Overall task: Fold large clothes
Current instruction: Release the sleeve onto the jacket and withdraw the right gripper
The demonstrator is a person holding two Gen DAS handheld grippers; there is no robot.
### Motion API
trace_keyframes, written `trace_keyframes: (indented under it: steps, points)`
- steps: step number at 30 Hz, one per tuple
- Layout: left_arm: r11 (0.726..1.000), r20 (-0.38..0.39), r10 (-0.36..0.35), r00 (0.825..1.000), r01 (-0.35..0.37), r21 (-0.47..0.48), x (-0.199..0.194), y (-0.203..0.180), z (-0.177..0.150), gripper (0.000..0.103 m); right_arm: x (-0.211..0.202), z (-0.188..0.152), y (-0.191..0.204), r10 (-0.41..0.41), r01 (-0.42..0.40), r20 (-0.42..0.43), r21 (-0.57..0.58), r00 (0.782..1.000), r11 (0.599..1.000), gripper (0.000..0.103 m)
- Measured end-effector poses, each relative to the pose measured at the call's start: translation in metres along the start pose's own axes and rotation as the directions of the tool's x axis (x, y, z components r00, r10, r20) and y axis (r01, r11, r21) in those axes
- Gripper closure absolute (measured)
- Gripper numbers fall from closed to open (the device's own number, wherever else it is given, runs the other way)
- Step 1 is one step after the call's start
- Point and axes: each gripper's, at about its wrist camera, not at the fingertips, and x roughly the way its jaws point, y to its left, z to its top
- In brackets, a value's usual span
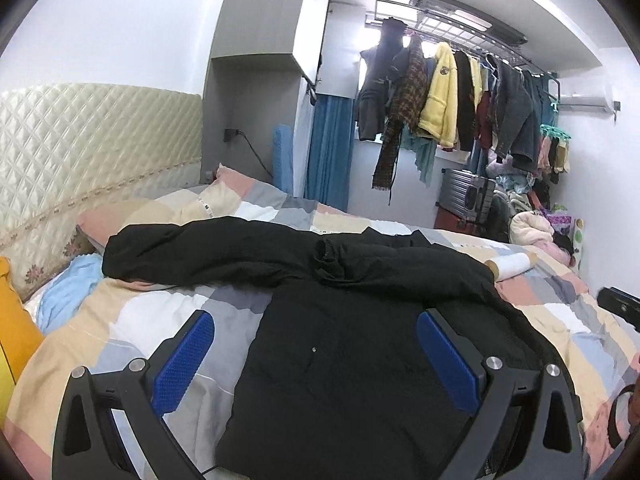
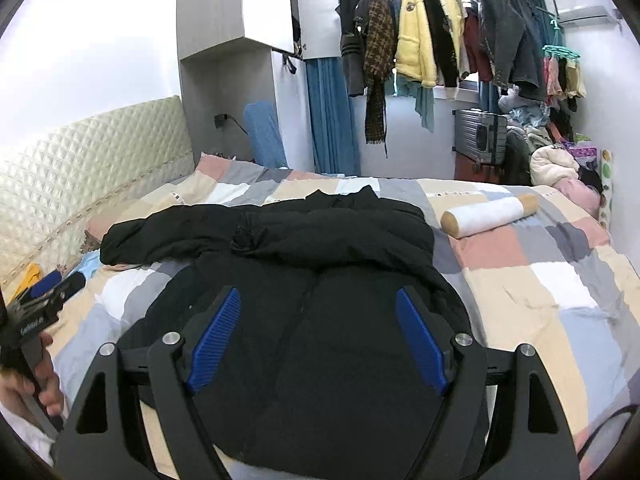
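Note:
A large black jacket (image 1: 344, 364) lies flat on the patchwork bed cover (image 1: 132, 320). One sleeve (image 1: 192, 252) stretches out to the left toward the headboard, the other is folded across the chest. My left gripper (image 1: 316, 332) is open and empty, hovering over the jacket's lower left part. My right gripper (image 2: 318, 312) is open and empty over the jacket (image 2: 320, 264) body near its hem. The left gripper also shows at the left edge of the right wrist view (image 2: 44, 300), held in a hand.
A quilted headboard (image 1: 92, 148) stands at the left with pillows (image 1: 120, 216) below it. A white rolled bolster (image 2: 488, 216) lies on the bed right of the jacket. A rack of hanging clothes (image 2: 440, 40), a suitcase (image 2: 480, 136) and piled laundry stand beyond the bed.

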Motion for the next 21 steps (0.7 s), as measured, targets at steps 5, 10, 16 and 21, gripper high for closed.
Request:
trace_keyframes:
  steps: [5, 10, 16, 21]
  points:
    - [1.000, -0.010, -0.011, 1.000, 0.011, 0.012, 0.008, -0.010, -0.001, 0.001, -0.021, -0.020, -0.015, 0.000, 0.000, 0.029, 0.008, 1.000, 1.000, 0.020]
    - [0.999, -0.021, -0.047, 0.999, 0.047, -0.004, 0.009, -0.014, -0.002, 0.001, -0.032, -0.036, -0.023, -0.021, 0.020, 0.027, 0.015, 0.999, 1.000, 0.019]
    - [0.998, -0.041, -0.065, 0.997, 0.064, -0.010, 0.014, -0.020, -0.004, 0.001, -0.032, -0.051, -0.025, -0.034, 0.034, 0.009, 0.008, 0.999, 0.999, 0.016]
    - [0.998, -0.059, -0.070, 0.996, 0.070, -0.006, 0.019, -0.020, -0.006, 0.001, -0.030, -0.058, -0.016, -0.010, 0.010, 0.008, -0.043, 1.000, 0.999, 0.015]
